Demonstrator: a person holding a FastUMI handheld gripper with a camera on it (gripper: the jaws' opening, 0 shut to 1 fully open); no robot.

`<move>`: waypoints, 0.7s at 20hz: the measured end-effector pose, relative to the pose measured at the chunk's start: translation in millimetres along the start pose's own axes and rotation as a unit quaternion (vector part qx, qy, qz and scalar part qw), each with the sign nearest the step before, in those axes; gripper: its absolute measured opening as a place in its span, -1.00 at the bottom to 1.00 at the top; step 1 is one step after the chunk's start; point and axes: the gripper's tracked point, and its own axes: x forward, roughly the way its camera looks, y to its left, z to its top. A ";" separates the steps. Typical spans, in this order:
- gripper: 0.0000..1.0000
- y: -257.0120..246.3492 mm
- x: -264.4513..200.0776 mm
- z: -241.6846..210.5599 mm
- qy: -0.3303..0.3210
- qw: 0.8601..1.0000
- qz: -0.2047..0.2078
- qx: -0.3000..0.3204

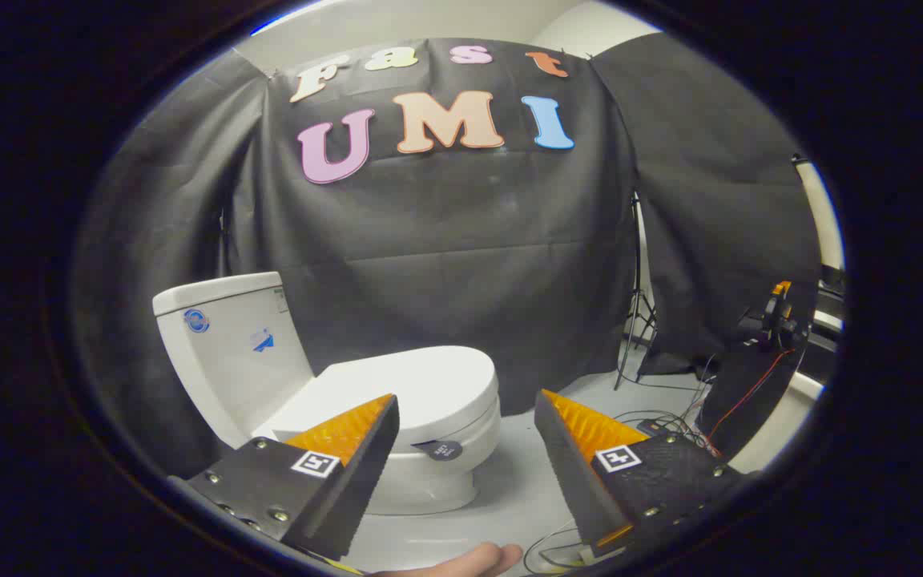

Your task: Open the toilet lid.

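Note:
A white toilet (429,473) stands on the floor ahead, turned so its front faces right. Its lid (413,389) lies flat and closed over the seat, with the tank (229,353) behind it on the left. My gripper (465,417) is open, fingers wide apart, held above and short of the toilet. The left finger (349,449) overlaps the near side of the lid in view; the right finger (582,457) is over bare floor beside the bowl. Nothing is between the fingers. A small dark tag (439,449) hangs at the lid's front edge.
Black cloth walls close the booth behind and beside the toilet. A stand's thin legs (636,336) and loose cables (670,421) lie on the pale floor at the right, near a dark-draped object (750,385). A hand's fingertip (469,561) shows below the fingers.

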 end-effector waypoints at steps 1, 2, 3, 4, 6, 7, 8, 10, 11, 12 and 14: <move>1.00 -0.2 -0.2 -0.1 0.000 1.000 -0.001 0.000; 1.00 -0.5 0.1 -0.3 0.000 1.000 0.000 0.001; 1.00 -0.8 0.7 0.9 0.000 1.000 0.000 0.001; 1.00 -0.2 1.6 0.4 -0.001 1.000 0.001 0.001; 1.00 0.7 2.3 0.0 -0.001 1.000 0.001 0.001; 1.00 1.3 2.8 -0.1 -0.001 1.000 0.002 0.001; 1.00 0.6 3.1 -1.0 0.000 1.000 0.001 0.001; 1.00 2.9 4.6 -1.5 0.001 1.000 0.003 0.002; 1.00 3.6 5.6 -2.1 0.003 1.000 0.003 0.001; 1.00 4.7 6.1 -3.5 0.004 1.000 0.005 0.001; 1.00 5.0 8.0 -4.6 0.004 1.000 0.005 -0.001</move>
